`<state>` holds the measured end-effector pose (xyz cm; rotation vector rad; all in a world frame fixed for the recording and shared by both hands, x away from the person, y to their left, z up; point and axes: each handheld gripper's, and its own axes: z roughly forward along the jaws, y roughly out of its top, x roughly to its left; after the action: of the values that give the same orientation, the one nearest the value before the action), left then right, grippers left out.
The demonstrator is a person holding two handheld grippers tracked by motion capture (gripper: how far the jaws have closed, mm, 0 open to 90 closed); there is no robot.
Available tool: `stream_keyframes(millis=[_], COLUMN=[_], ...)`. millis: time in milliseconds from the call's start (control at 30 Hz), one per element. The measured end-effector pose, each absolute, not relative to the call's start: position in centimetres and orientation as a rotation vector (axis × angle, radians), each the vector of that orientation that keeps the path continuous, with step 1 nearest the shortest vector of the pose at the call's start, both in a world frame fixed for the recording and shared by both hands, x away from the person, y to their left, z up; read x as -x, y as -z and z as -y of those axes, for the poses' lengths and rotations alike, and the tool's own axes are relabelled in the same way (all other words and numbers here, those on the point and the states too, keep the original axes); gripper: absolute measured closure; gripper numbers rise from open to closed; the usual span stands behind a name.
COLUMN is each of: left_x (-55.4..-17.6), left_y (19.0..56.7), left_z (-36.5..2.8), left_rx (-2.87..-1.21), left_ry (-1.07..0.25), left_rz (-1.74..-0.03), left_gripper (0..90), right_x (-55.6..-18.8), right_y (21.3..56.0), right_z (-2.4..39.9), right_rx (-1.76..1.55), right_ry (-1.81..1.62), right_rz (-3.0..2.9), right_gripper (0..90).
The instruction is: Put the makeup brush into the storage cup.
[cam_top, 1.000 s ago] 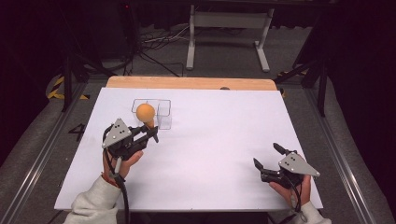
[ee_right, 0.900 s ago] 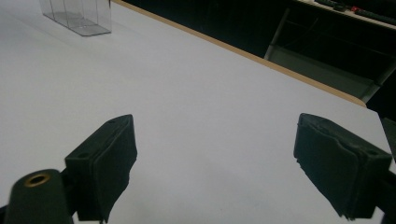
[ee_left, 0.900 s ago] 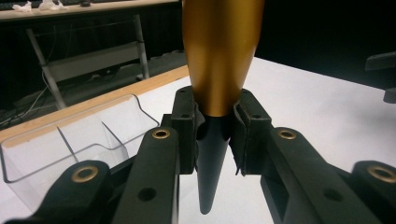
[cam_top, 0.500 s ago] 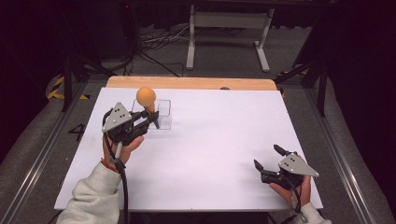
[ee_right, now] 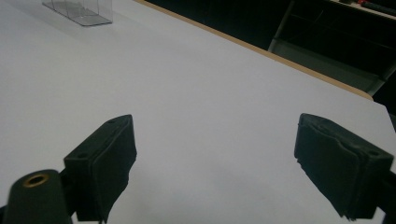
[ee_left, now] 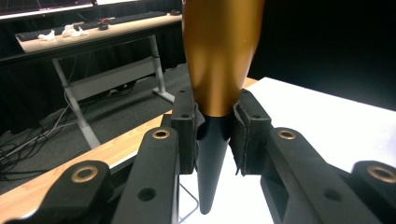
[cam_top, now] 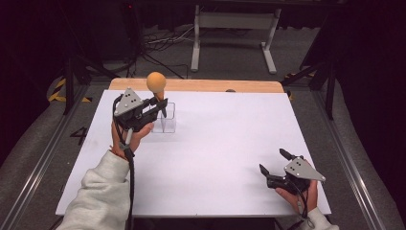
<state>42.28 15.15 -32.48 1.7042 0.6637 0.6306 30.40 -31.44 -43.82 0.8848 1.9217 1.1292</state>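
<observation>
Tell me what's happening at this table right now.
A person works with two handheld grippers. The left gripper is shut on the dark pointed stem of an orange round-headed object, held above a clear plastic holder on the white table. The right gripper rests open near the table's front corner.

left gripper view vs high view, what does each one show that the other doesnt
Left gripper view alone: close up, the pads pinch the orange object just where its gold body narrows to a black pointed tip hanging free below.

High view alone: the object's round orange top, the right gripper resting open on the white table, and the person's sleeve.

Both: the left gripper shut on the orange object, held above the clear box.
</observation>
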Motion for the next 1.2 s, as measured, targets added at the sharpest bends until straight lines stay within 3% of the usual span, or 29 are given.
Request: stream_keyframes(millis=[633,1200], left_x=[-46.6,-47.9], left_y=[33.5,36.0], left_z=[-14.2,-13.8], left_rx=[-1.717,-1.721], left_ry=[-0.654,-0.631], left_rz=[-0.757,-0.831], left_gripper=[73.7,73.6], right_x=[-30.6,-30.6], right_y=[44.1,44.2], right_z=[31.4,31.5], right_rx=[-0.885,-0.883], right_ry=[-1.126,-1.127], right_rz=[-1.940,-1.941], right_gripper=[13.8,13.8])
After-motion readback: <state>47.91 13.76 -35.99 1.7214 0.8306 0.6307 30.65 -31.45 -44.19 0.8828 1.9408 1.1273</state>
